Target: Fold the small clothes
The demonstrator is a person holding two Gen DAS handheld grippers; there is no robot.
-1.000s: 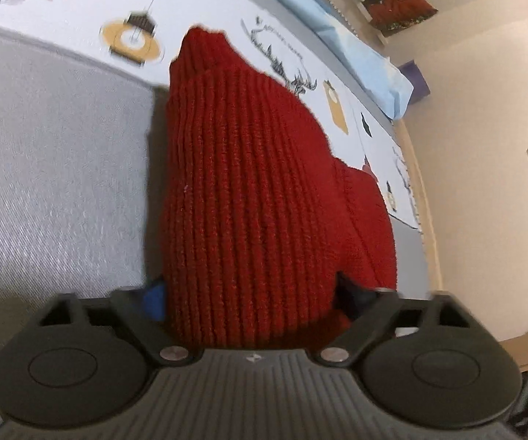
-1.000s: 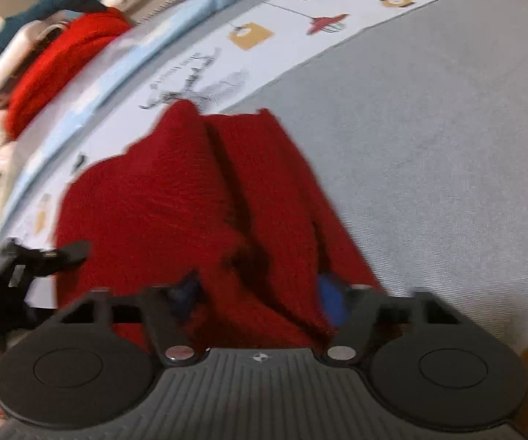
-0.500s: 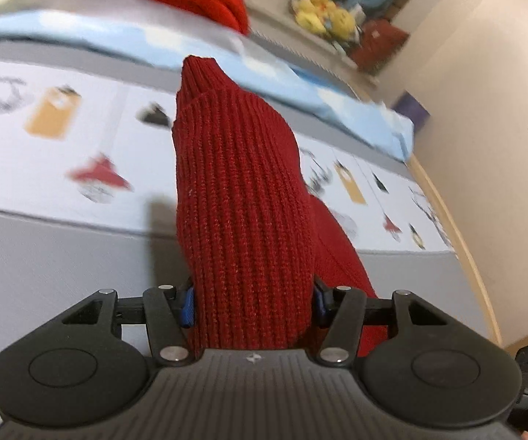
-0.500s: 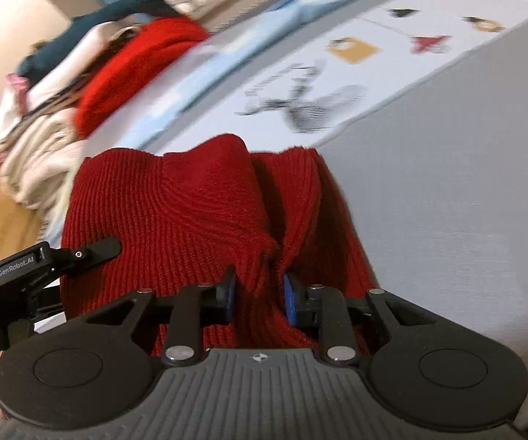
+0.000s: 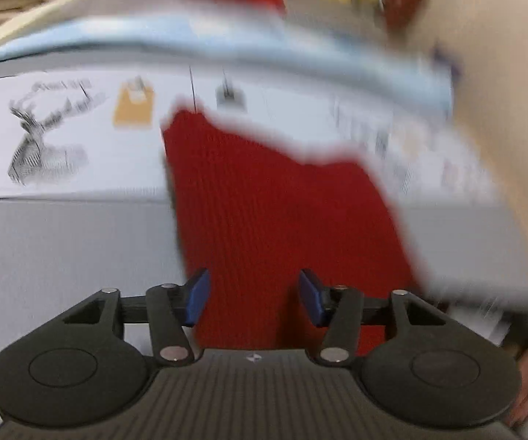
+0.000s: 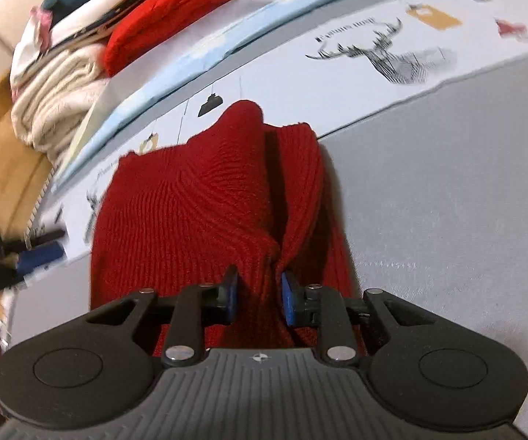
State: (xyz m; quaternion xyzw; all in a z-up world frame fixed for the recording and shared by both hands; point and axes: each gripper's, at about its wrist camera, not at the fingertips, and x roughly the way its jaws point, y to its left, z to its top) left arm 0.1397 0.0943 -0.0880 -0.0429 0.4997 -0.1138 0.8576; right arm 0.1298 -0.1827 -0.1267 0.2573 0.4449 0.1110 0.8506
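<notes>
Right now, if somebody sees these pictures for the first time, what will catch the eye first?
First the dark red knitted garment, lying in the middle on the grey cloth, with the right gripper pinching a bunched fold at its near edge. The left gripper has the same garment between its blue pads, in a blurred view. Behind, a pile of clothes with a bright red piece sits at the top left.

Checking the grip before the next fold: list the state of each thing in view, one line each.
Red knit garment: bunched, held at two spots.
Right gripper: shut on a pinched ridge of the garment.
Left gripper: closing, garment between its fingers, contact blurred.
Clothes pile: heaped at the back.
</notes>
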